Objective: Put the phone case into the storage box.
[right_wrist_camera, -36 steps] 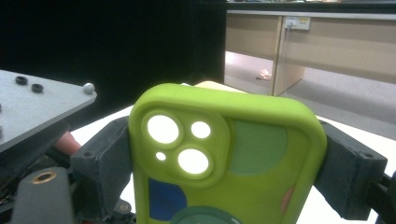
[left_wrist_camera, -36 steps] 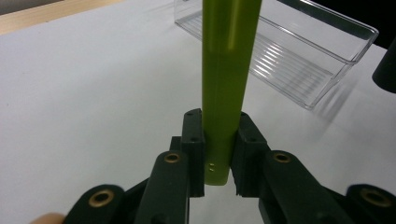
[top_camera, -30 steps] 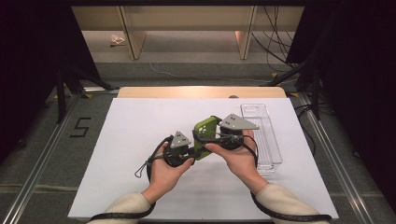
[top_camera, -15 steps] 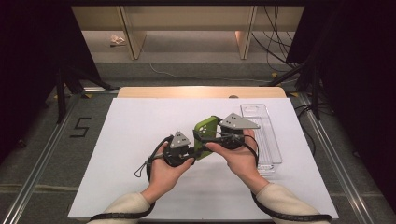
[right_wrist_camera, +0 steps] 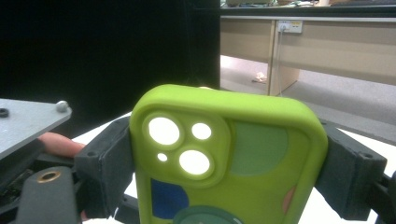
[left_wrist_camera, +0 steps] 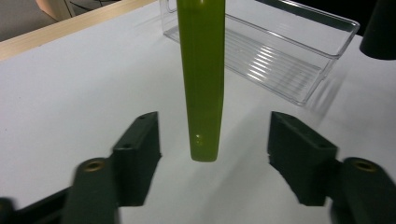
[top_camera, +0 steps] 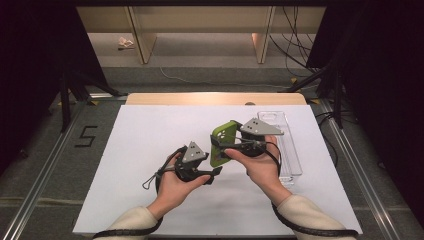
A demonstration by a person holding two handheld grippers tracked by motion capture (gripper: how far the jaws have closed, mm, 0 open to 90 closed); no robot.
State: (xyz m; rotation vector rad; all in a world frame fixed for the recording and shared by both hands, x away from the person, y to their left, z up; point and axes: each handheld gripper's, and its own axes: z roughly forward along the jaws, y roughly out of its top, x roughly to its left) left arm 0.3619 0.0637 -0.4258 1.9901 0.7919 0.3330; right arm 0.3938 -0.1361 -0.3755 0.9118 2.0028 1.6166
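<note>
- Phone case (top_camera: 223, 143), high view — green, held above the white table (top_camera: 150, 135) in the right gripper (top_camera: 231, 148), beside a clear tray (top_camera: 290, 150).
- Left gripper (left_wrist_camera: 212, 144) view — jaws have just been opening, standing wide; case edge between, untouched.
- Right gripper view — jaws clamp the case's (right_wrist_camera: 229, 154) long sides. Likely light, soft, bendy — grip the edges.

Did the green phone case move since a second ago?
No. The green phone case sits just as near the clear tray, held by the right gripper.

clear plastic tray (top_camera: 290, 150), white tabletop (top_camera: 150, 135)
</note>
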